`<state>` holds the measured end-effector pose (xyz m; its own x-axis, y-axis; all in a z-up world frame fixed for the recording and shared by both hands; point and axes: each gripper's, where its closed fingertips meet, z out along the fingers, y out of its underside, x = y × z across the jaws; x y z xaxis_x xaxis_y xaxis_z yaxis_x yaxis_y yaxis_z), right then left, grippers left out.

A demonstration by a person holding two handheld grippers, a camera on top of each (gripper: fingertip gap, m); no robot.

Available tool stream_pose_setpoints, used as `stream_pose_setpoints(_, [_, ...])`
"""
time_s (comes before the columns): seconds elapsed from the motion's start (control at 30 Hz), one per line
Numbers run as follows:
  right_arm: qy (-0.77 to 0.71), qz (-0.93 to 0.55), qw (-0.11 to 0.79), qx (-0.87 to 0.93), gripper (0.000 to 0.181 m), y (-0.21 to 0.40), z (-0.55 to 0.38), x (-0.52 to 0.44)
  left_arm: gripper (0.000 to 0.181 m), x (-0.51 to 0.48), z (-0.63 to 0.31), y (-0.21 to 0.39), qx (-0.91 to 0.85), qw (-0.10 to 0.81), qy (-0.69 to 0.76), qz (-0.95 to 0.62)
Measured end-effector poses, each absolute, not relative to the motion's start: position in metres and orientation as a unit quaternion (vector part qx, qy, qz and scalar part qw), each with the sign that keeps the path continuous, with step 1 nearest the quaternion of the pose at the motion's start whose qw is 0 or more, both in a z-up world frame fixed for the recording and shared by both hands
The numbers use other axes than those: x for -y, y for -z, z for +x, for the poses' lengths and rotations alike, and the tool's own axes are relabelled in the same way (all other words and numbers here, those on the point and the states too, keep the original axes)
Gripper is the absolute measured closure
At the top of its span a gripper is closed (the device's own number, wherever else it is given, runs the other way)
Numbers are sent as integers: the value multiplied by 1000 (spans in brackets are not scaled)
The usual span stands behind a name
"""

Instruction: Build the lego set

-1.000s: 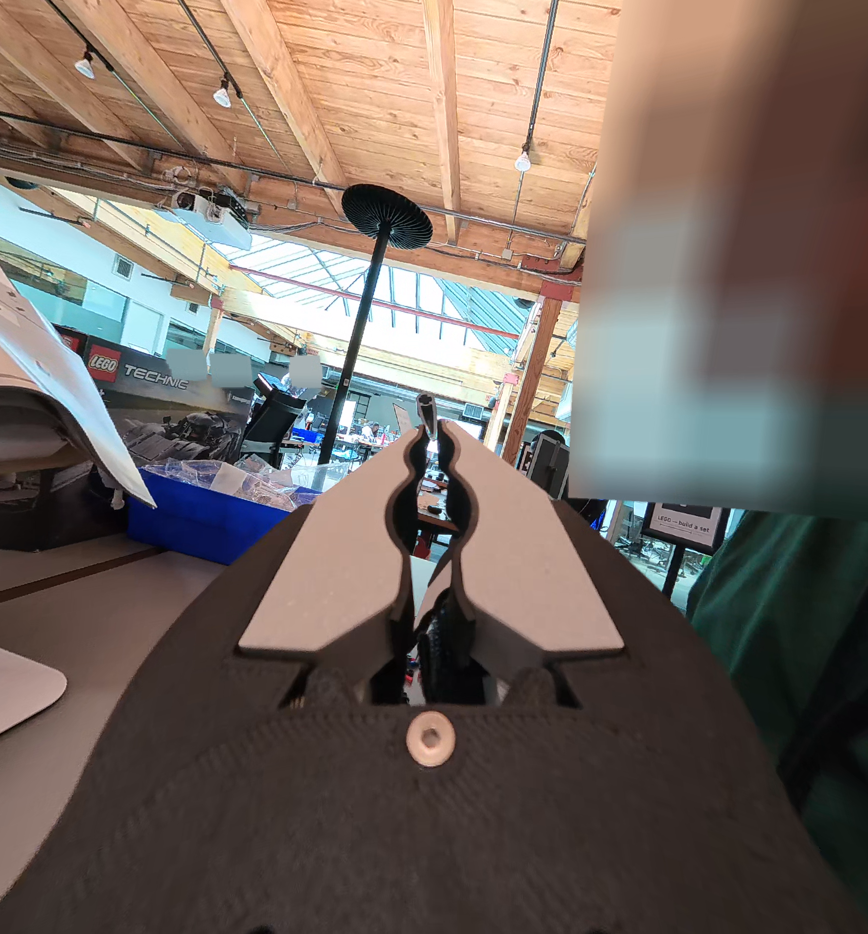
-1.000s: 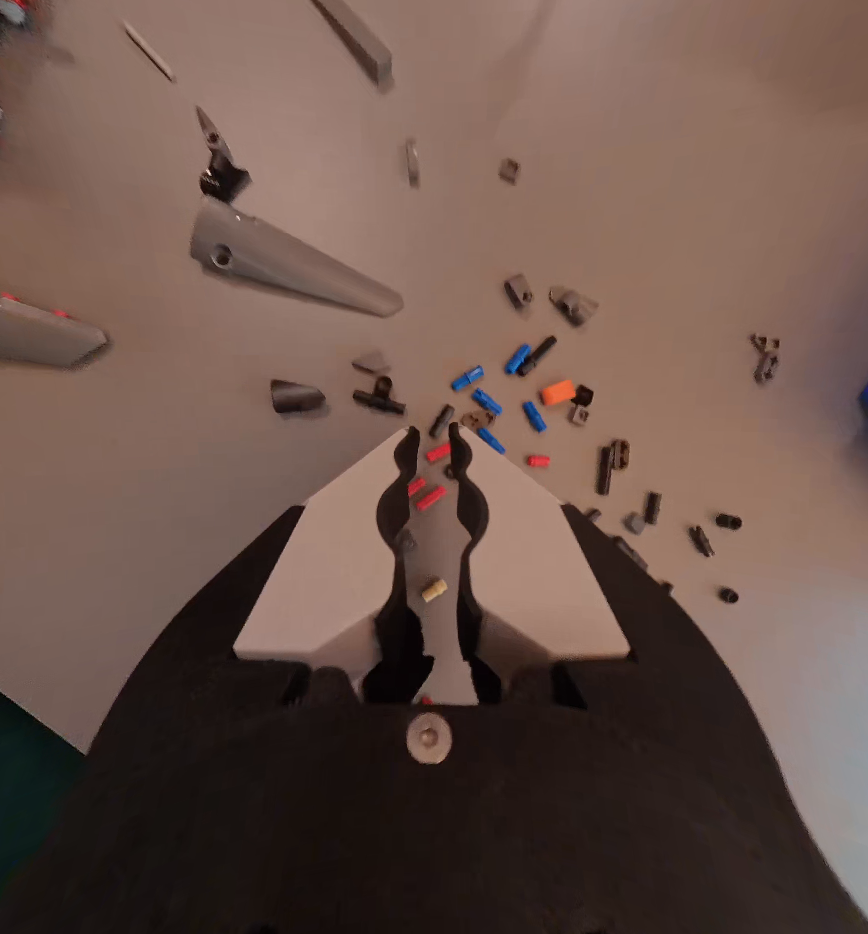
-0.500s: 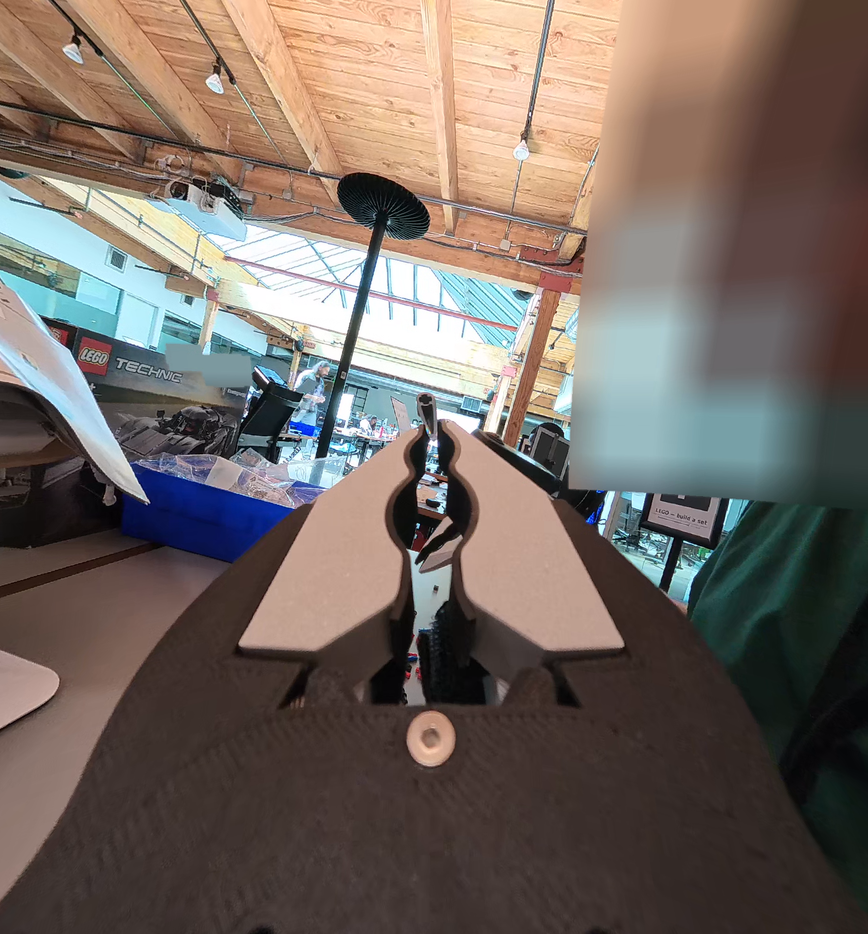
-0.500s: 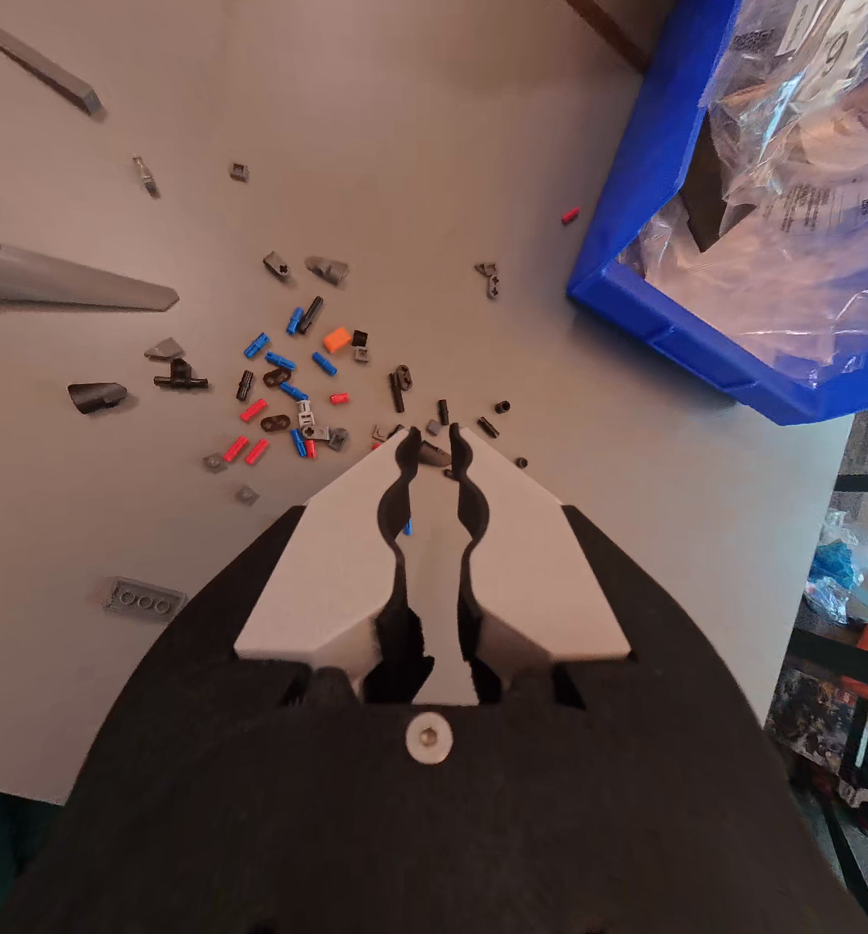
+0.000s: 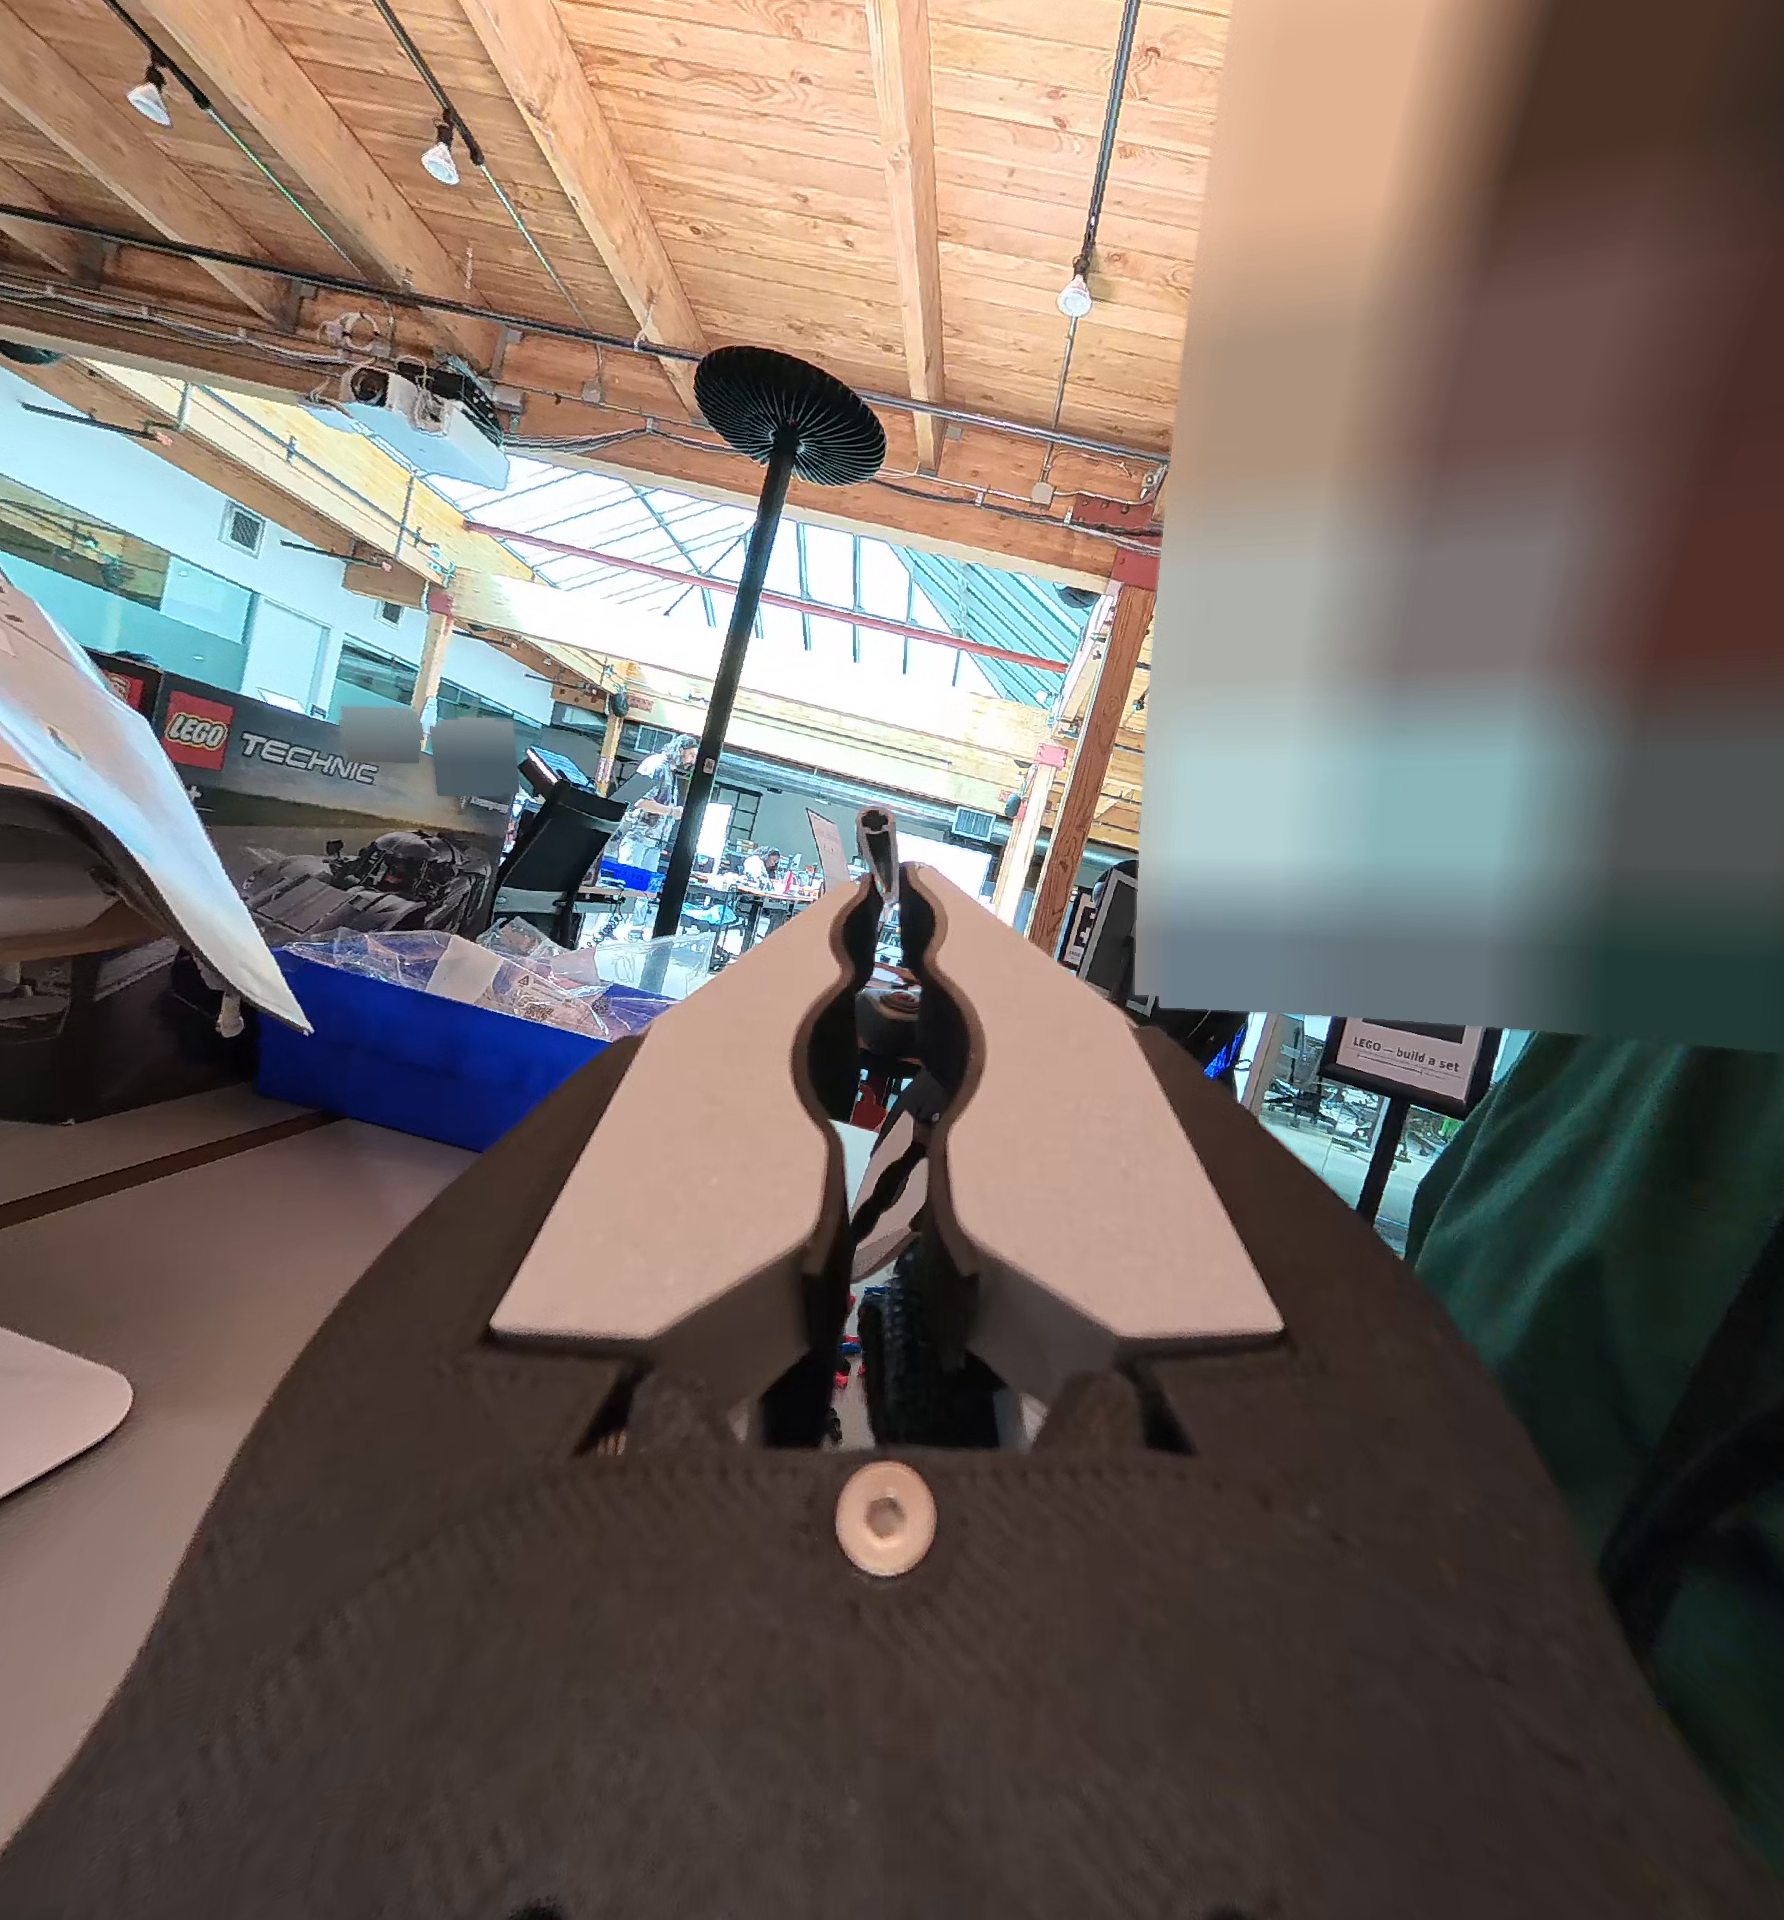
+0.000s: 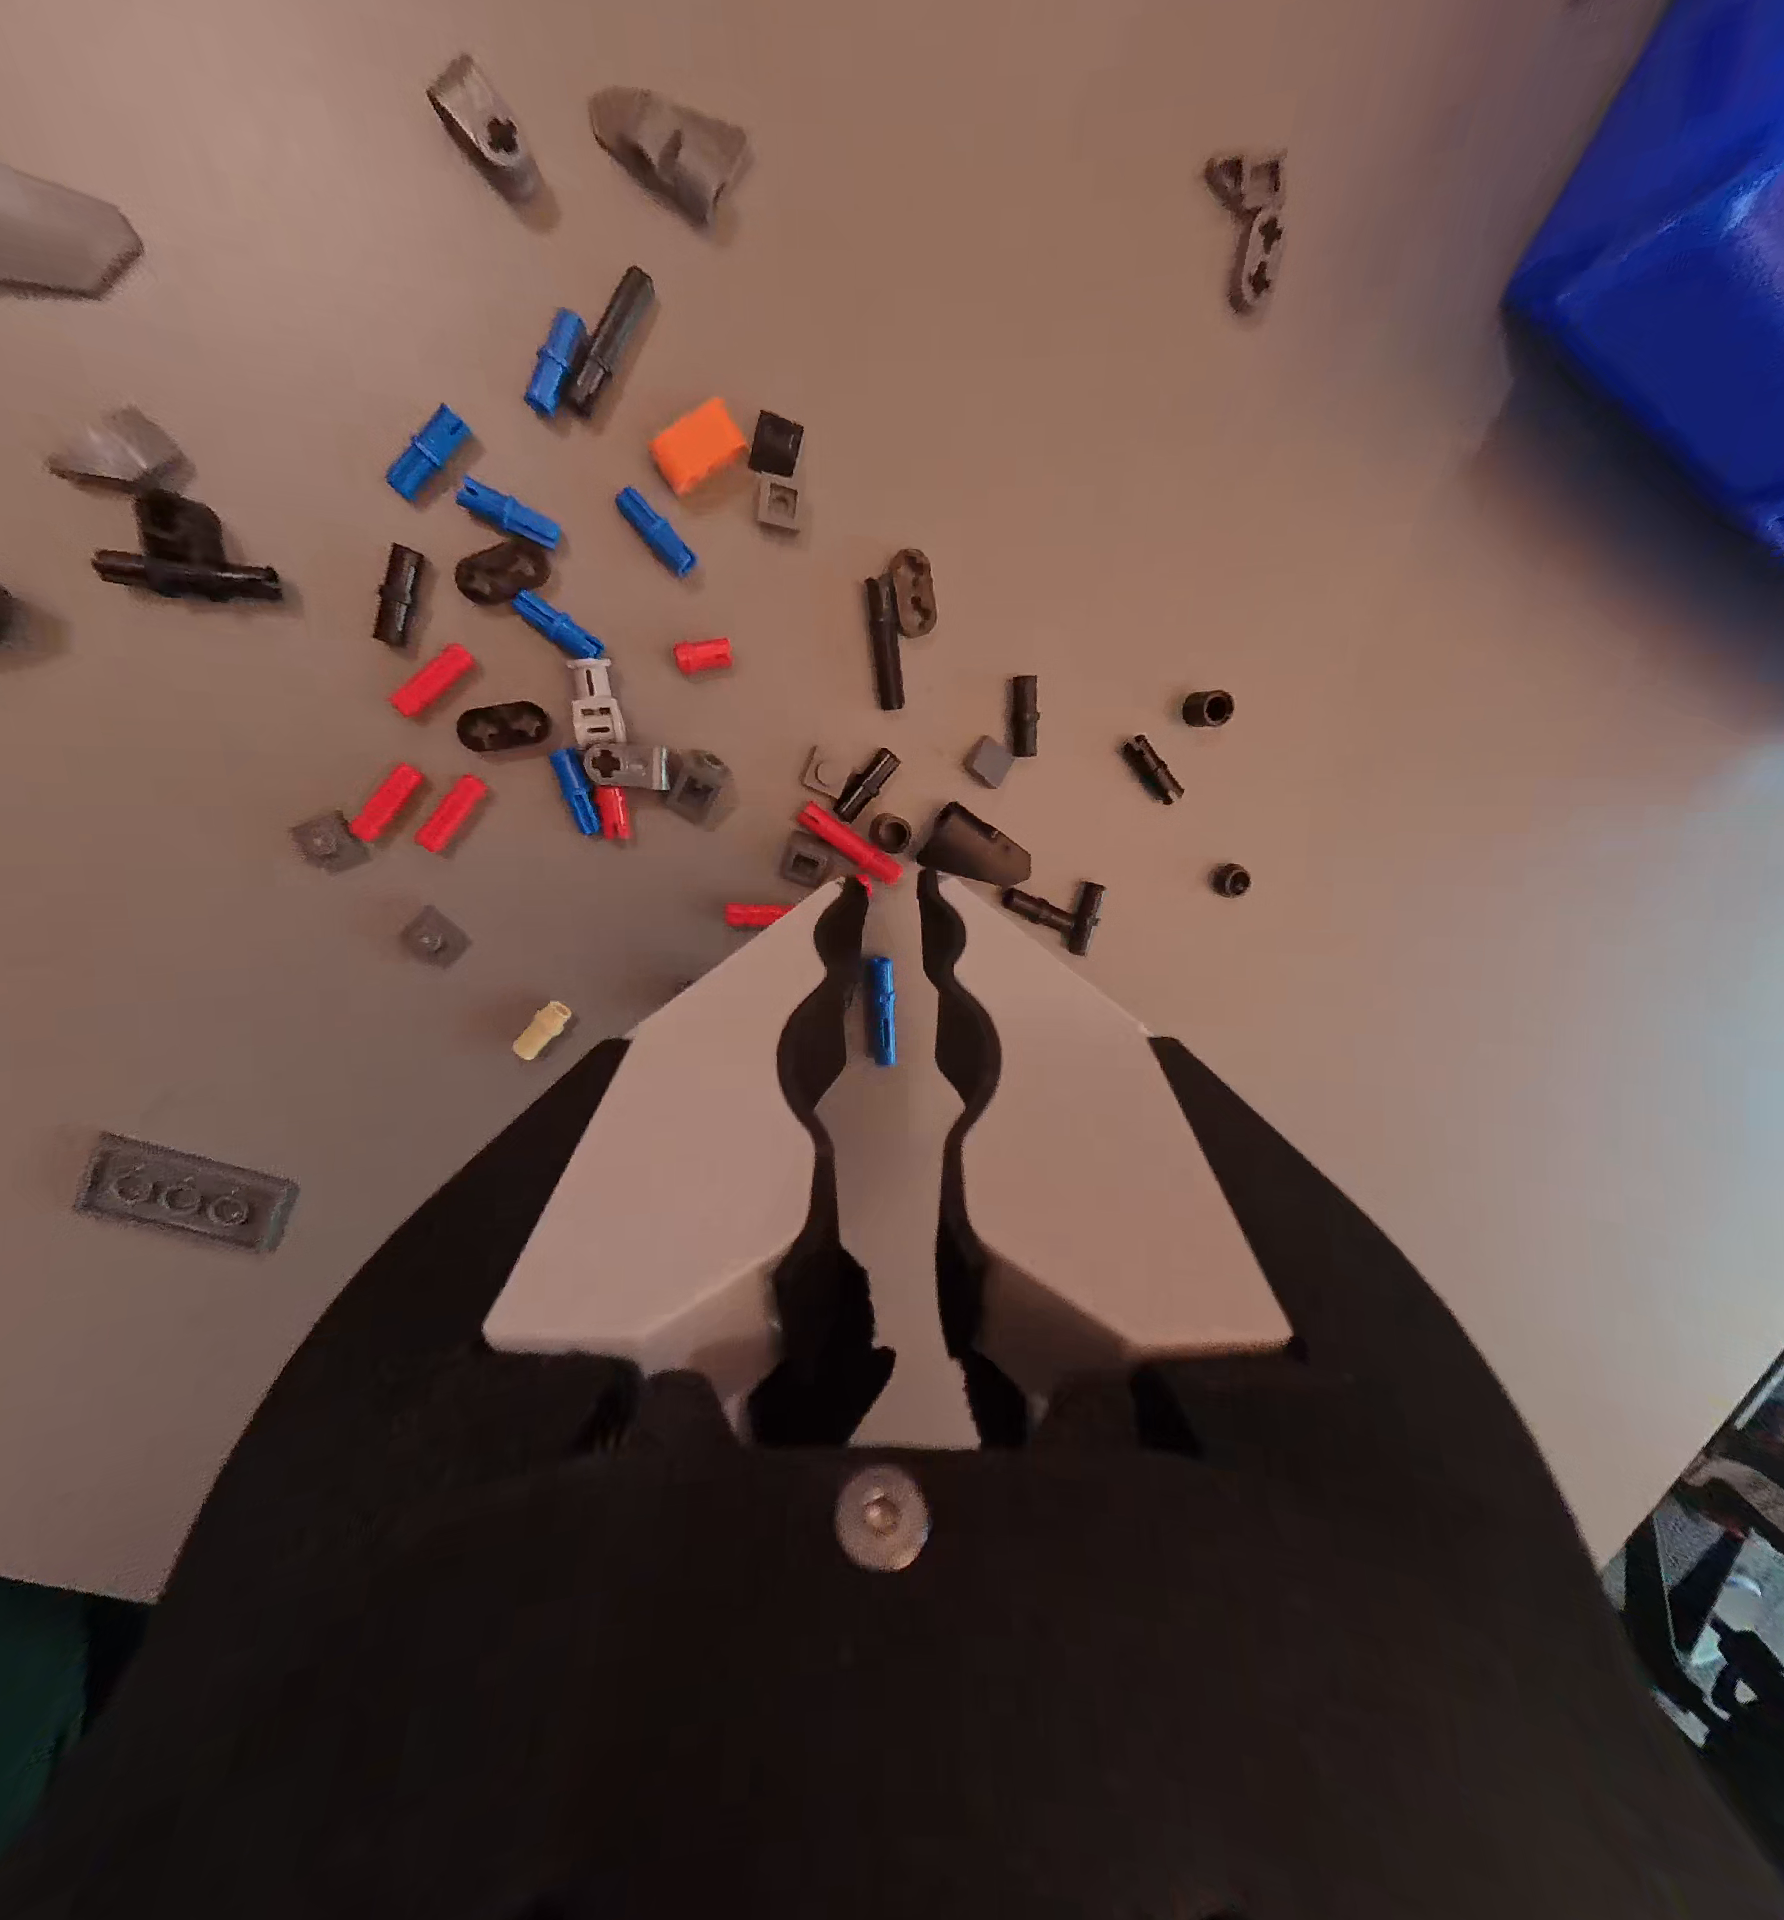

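In the left wrist view my left gripper [image 5: 890,883] is shut on a small grey lego piece [image 5: 875,844]. The piece sticks up past the fingertips and is held in the air, tilted up toward the ceiling. A black tyre [image 5: 919,1371] shows through the gap between the fingers. In the right wrist view my right gripper [image 6: 886,883] is open and empty, pointing down close over a scatter of small pieces on the grey table [image 6: 1283,520]. A blue pin [image 6: 880,1010] lies between its fingers. A red axle [image 6: 852,842] and a black cone piece [image 6: 976,844] lie just past its tips.
A blue bin stands at the table's right [image 6: 1698,312] and holds plastic bags [image 5: 420,1039]. An orange piece [image 6: 699,445], a grey three-stud plate [image 6: 187,1193] and a long grey panel [image 6: 26,234] lie to the left. An open booklet [image 5: 88,769] and a green sleeve [image 5: 1646,1351] flank the left gripper. Tip to tip, the grippers are about 40 cm apart. My right gripper's tips are some 15 cm from the grey three-stud plate [image 6: 187,1193].
My right gripper has swung from the left part of the table toward the bin and then dropped closer to the small pieces, still open. The left gripper has barely moved and keeps its grey piece.
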<state>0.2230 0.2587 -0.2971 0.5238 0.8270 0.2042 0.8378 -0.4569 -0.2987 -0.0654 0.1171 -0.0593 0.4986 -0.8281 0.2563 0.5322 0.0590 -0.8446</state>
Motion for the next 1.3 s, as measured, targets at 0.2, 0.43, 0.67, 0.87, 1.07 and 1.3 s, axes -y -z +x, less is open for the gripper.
stream_pose_setpoints(0.2, [4, -853, 174, 492, 171, 305, 223, -261, 180, -118, -66, 59, -148, 711, 482, -491])
stream_pose_setpoints(0.43, [-20, -853, 169, 494, 173, 311, 219, -259, 180, -121, -65, 63, -147, 707, 482, -497])
stream_pose_setpoints(0.67, [-27, -849, 163, 502, 178, 311, 216, -257, 180, -121, -66, 63, -147, 708, 479, -497])
stream_pose_setpoints(0.87, [-37, -846, 156, 508, 177, 311, 212, -251, 180, -120, -65, 62, -149, 708, 480, -497])
stream_pose_setpoints(1.07, [-38, -848, 166, 502, 169, 307, 209, -252, 180, -119, -62, 62, -155, 708, 476, -499])
stream_pose_setpoints(1.3, [-33, -840, 248, 482, 162, 270, 202, -265, 180, -119, -46, 62, -178, 710, 445, -517])
